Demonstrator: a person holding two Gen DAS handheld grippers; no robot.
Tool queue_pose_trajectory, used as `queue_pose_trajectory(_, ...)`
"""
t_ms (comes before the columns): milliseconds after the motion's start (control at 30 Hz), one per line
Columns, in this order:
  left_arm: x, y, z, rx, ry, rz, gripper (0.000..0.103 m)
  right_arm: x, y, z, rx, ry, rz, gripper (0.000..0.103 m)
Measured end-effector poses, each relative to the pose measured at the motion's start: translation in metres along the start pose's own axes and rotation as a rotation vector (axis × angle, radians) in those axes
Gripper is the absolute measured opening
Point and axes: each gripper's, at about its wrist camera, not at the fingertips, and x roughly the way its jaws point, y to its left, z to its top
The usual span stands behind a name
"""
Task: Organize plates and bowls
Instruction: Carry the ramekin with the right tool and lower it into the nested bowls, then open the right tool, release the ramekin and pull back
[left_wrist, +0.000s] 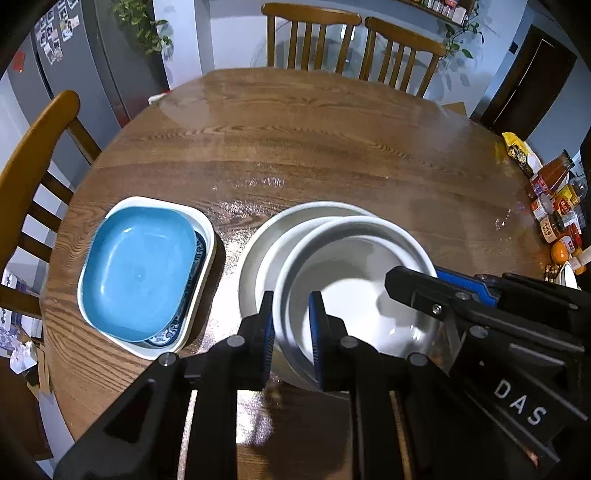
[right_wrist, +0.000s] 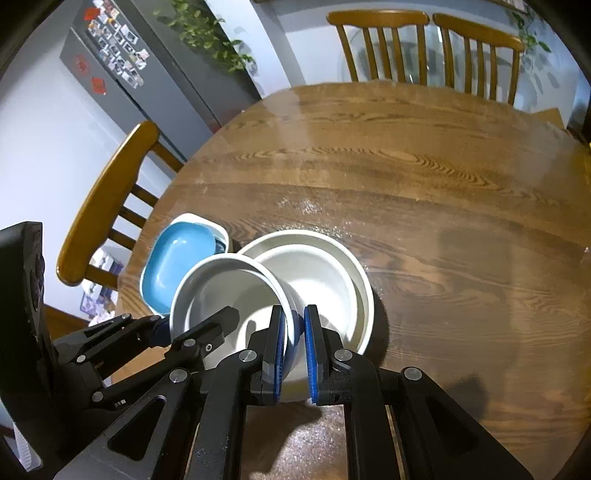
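Note:
A white bowl is held tilted over a larger white bowl on the round wooden table. My left gripper is shut on the white bowl's near rim, one finger inside and one outside. My right gripper is shut on the same bowl's right rim; it also shows in the left wrist view. To the left, a blue square plate lies on a patterned plate in a white square dish.
Wooden chairs stand at the left and at the far side. Jars, sauce bottles and an orange crowd the table's right edge. A grey fridge stands at the back left.

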Motion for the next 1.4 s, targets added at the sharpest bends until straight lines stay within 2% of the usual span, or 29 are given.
queue_pose_trajectory(233,0.017,-0.001,0.000,0.014,0.039,0.008,0.012,0.019,-0.007,0.001,0.023,0.048,-0.022,0.011)
queue_pose_trajectory(533,0.006,0.001,0.004,0.051,-0.031,0.039,0.017,0.010,-0.005,0.005,-0.002,0.002,-0.069,0.012)
queue_pose_trajectory(600,-0.001,0.002,0.004,0.056,-0.051,0.045,0.023,0.004,-0.003,0.006,-0.013,-0.019,-0.082,0.012)
queue_pose_trajectory(667,-0.006,0.000,0.006,0.060,-0.072,0.056,0.034,-0.003,-0.003,0.006,-0.017,-0.038,-0.089,0.012)
queue_pose_trajectory(733,-0.013,0.001,0.006,0.062,-0.095,0.064,0.041,-0.010,-0.005,0.006,-0.013,-0.054,-0.091,0.012)
queue_pose_trajectory(967,-0.028,-0.001,0.007,0.056,-0.135,0.080,0.053,-0.026,-0.013,0.001,0.006,-0.081,-0.085,0.012)
queue_pose_trajectory(1167,-0.034,-0.002,0.005,0.050,-0.141,0.091,0.057,-0.037,-0.014,-0.005,0.014,-0.097,-0.080,0.012)
queue_pose_trajectory(1200,-0.036,-0.002,0.004,0.049,-0.142,0.094,0.059,-0.039,-0.014,-0.007,0.013,-0.099,-0.080,0.012)
queue_pose_trajectory(1267,-0.038,-0.002,0.002,0.047,-0.142,0.102,0.072,-0.042,-0.013,-0.010,0.007,-0.099,-0.082,0.012)
queue_pose_trajectory(1300,-0.038,-0.002,0.001,0.045,-0.145,0.105,0.073,-0.043,-0.012,-0.011,0.003,-0.098,-0.085,0.012)
queue_pose_trajectory(1367,-0.041,-0.002,-0.001,0.043,-0.145,0.110,0.075,-0.043,-0.011,-0.013,-0.005,-0.095,-0.094,0.016)
queue_pose_trajectory(1400,-0.041,-0.001,-0.003,0.041,-0.143,0.114,0.075,-0.044,-0.010,-0.015,-0.006,-0.093,-0.099,0.025)
